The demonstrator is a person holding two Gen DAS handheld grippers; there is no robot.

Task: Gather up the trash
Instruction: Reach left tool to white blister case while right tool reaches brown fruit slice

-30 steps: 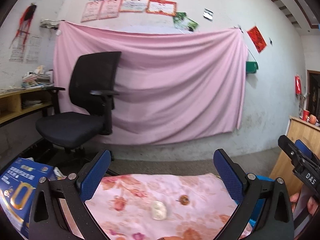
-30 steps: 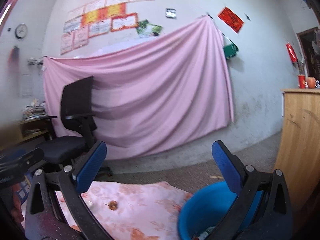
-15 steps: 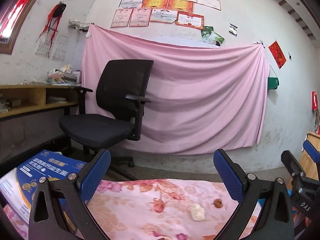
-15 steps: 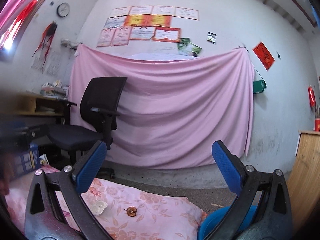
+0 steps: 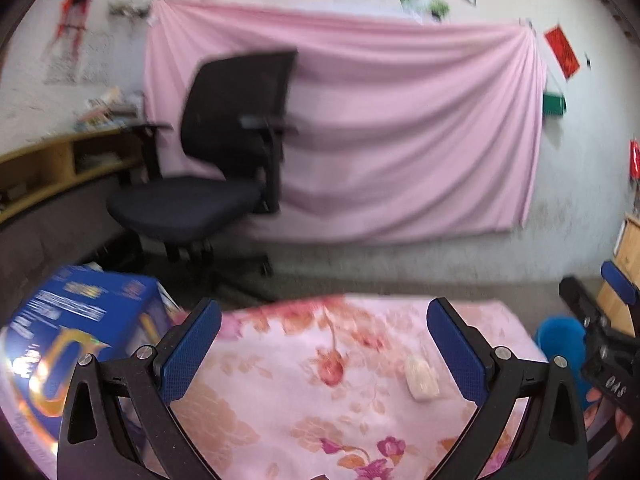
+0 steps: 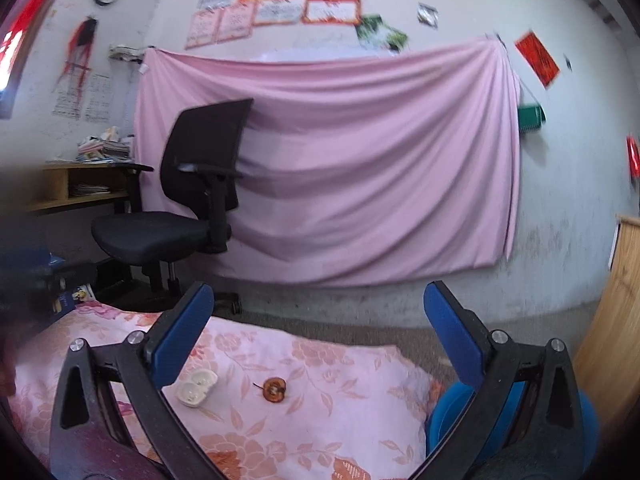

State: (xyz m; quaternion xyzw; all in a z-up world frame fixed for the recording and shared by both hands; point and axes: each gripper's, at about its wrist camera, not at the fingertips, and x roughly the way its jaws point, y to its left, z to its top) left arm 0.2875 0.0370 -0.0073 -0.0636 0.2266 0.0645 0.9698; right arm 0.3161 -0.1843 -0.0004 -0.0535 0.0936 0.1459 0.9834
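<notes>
A white crumpled scrap [image 5: 420,376] [image 6: 197,387] and a small brown fruit remnant [image 6: 274,390] lie on the pink floral cloth [image 5: 280,400] [image 6: 328,412]. The blue bin [image 5: 560,336] [image 6: 444,416] stands off the cloth's right end. My left gripper [image 5: 322,352] hangs open over the cloth, with the scrap just inside its right finger. My right gripper [image 6: 316,338] is open too, above the cloth; the scrap is beside its left finger and the remnant lies between the fingers, farther out. Neither holds anything. The left wrist view is blurred and does not show the remnant.
A blue printed box [image 5: 76,332] sits at the cloth's left end. A black office chair [image 6: 188,208] stands behind, before a pink sheet [image 6: 360,160] on the wall. A wooden cabinet [image 6: 616,320] is at the right, a wooden shelf [image 5: 60,168] at the left.
Both views have panned left over the second, away from the bin. The scrap now sits higher and farther right in the left view. Both grippers stay open and empty.
</notes>
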